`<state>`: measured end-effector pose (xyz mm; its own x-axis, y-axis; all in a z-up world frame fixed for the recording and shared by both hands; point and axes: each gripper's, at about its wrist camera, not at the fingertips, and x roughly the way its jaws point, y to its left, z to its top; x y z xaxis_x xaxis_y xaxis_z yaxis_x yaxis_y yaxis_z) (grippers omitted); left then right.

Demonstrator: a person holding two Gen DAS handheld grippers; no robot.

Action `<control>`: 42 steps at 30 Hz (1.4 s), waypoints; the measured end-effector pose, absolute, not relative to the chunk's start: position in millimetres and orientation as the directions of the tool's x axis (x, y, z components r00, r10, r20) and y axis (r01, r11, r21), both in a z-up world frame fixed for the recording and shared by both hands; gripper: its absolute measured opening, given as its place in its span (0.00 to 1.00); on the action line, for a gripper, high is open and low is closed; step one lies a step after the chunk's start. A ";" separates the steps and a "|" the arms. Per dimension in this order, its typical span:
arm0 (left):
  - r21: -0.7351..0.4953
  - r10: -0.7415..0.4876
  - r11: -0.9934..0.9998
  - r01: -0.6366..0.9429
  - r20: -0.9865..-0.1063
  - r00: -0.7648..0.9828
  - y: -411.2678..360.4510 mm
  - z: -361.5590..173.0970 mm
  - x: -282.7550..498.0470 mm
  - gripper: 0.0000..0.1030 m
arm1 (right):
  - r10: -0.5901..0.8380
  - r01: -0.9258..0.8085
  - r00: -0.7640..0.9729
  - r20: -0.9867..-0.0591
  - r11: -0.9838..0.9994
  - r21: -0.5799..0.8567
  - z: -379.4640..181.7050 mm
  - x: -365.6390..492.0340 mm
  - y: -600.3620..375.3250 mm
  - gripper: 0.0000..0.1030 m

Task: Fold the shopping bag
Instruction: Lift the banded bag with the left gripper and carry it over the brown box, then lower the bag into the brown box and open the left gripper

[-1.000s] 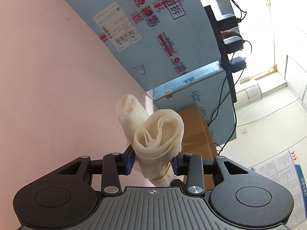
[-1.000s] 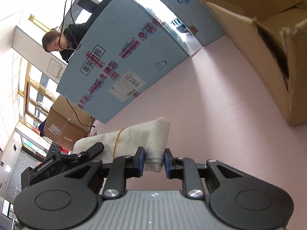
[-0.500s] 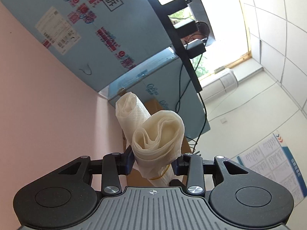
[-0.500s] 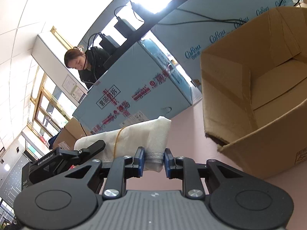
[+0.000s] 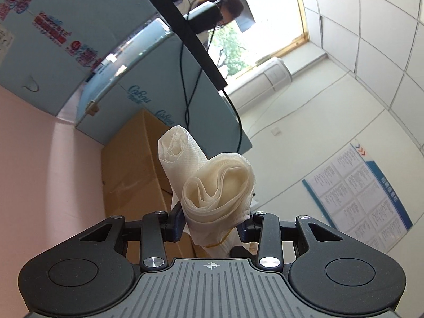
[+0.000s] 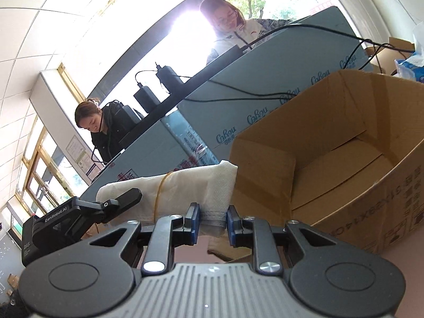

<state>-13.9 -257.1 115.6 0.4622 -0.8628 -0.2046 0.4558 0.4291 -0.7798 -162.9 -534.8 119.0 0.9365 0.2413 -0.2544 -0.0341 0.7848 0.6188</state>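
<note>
The white shopping bag is rolled into a tight bundle with a yellow rubber band around its middle. My left gripper is shut on one end of the roll, whose open spiral end faces the camera. My right gripper is shut on the other end of the bag. The left gripper shows at the far end of the roll in the right wrist view. The bundle is held in the air, off the pink table.
An open cardboard box stands right of the bundle on the pink table; it also shows in the left wrist view. Blue printed boxes line the table's back edge, with cables and chargers. Two people sit behind them.
Both grippers have lifted and tilted upward with the rolled bag between them, swinging toward the open cardboard box. The grip on both ends is unchanged.
</note>
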 end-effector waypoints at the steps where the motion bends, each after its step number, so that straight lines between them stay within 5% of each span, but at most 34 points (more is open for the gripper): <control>1: -0.773 -0.868 0.427 0.469 -0.205 0.452 -264.6 117.1 -10.4 0.35 | 0.225 -0.021 0.940 -0.257 0.789 0.614 119.5 -163.3 -538.9 0.22; 9: -0.719 -0.888 0.442 0.537 -0.266 0.375 -329.8 113.5 22.1 0.35 | 0.108 0.105 0.942 -0.316 0.802 0.588 119.9 -154.3 -581.9 0.23; 18: -0.610 -0.836 0.544 0.575 -0.446 0.318 -388.7 103.5 48.3 0.35 | 0.020 0.237 0.895 -0.446 0.825 0.514 115.3 -123.5 -617.6 0.22; 30: -0.451 -0.722 0.660 0.601 -0.603 0.340 -415.9 95.7 53.0 0.36 | -0.053 0.279 0.795 -0.604 0.916 0.287 115.9 -88.3 -607.4 0.24; 36: -0.398 -0.695 0.672 0.624 -0.628 0.349 -416.6 98.7 47.1 0.46 | -0.083 0.265 0.769 -0.633 0.944 0.198 115.4 -82.3 -595.9 0.29; 42: -0.358 -0.678 0.681 0.639 -0.637 0.365 -419.1 102.4 51.0 0.49 | -0.114 0.269 0.769 -0.629 0.950 0.156 119.7 -85.8 -590.3 0.46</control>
<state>51.0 -419.1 102.4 0.3651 -0.6785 -0.6375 0.6391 0.6805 -0.3583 -85.8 -590.3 119.7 0.7693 -0.1144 -0.6285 0.2689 0.9504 0.1561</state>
